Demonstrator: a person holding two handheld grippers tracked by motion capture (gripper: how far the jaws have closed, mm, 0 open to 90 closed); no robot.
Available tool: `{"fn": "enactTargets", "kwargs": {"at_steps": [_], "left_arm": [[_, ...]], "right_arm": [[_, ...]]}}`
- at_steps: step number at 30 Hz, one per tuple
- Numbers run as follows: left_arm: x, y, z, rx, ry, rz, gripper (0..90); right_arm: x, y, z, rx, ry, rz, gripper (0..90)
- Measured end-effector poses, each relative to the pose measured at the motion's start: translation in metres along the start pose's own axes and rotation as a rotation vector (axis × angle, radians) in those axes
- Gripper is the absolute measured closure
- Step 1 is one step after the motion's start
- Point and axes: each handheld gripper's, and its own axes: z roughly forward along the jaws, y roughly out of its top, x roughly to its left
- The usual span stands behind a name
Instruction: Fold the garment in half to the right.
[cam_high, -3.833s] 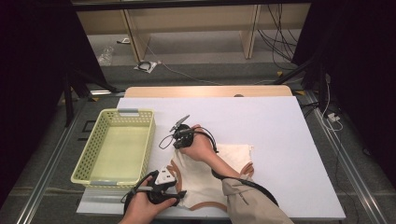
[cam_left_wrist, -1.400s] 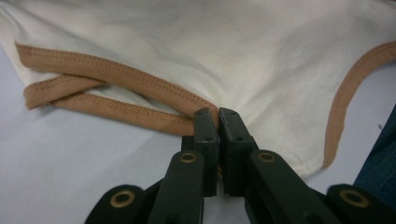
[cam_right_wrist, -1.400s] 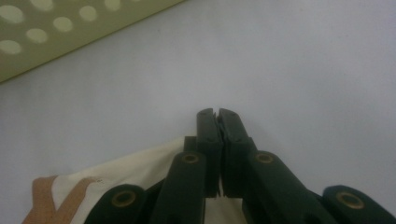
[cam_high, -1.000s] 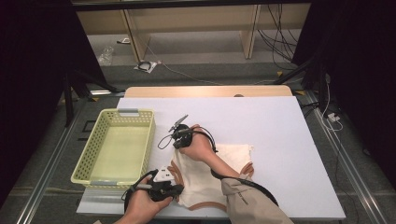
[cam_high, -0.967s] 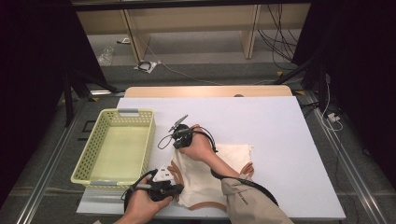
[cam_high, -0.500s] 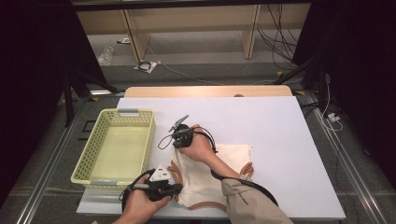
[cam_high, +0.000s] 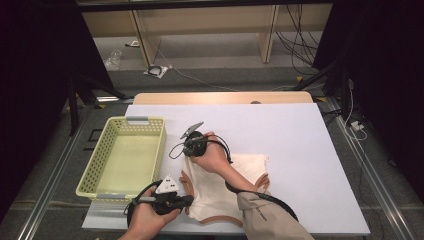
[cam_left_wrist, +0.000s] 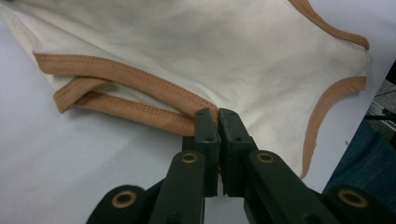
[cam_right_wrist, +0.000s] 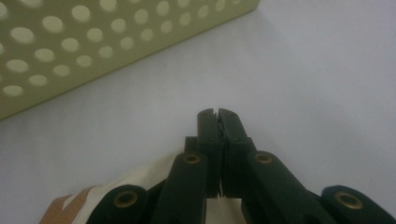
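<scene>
Both claws pinched on shirt: left claw at trim, right claw on far edge. Soft, limp; grip hems.

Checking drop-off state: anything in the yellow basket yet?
No, in the high view the yellow basket is bare inside, and the cream garment lies on the table beside it.

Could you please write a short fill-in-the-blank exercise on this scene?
1. The left gripper is shut on the garment's ____ trim.
2. The basket stands to the ____ of the garment in the high view.
3. The basket's wall is pierced with round ____.
Missing words: brown; left; holes.
</scene>
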Motion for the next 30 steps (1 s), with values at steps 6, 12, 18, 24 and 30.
{"fn": "enactTargets", "kwargs": {"at_steps": [6,12,18,24,30], "left_arm": [[0.002,0.0,-0.005,-0.013,-0.002,-0.009,87.0],[0.004,-0.001,-0.01,-0.032,-0.001,-0.016,86.9],[0.005,-0.002,-0.014,-0.035,-0.001,-0.021,86.9],[0.006,-0.002,-0.016,-0.044,0.003,-0.024,86.9],[0.008,-0.002,-0.02,-0.049,0.006,-0.026,86.9]], "right_arm": [[0.0,0.003,-0.005,-0.029,-0.002,-0.006,89.3],[0.001,0.006,-0.007,-0.05,0.003,-0.005,89.3],[0.002,0.009,-0.008,-0.057,0.006,0.001,89.3],[0.003,0.012,-0.009,-0.068,0.003,0.003,89.3],[0.003,0.014,-0.011,-0.084,0.003,0.004,89.3]]}}
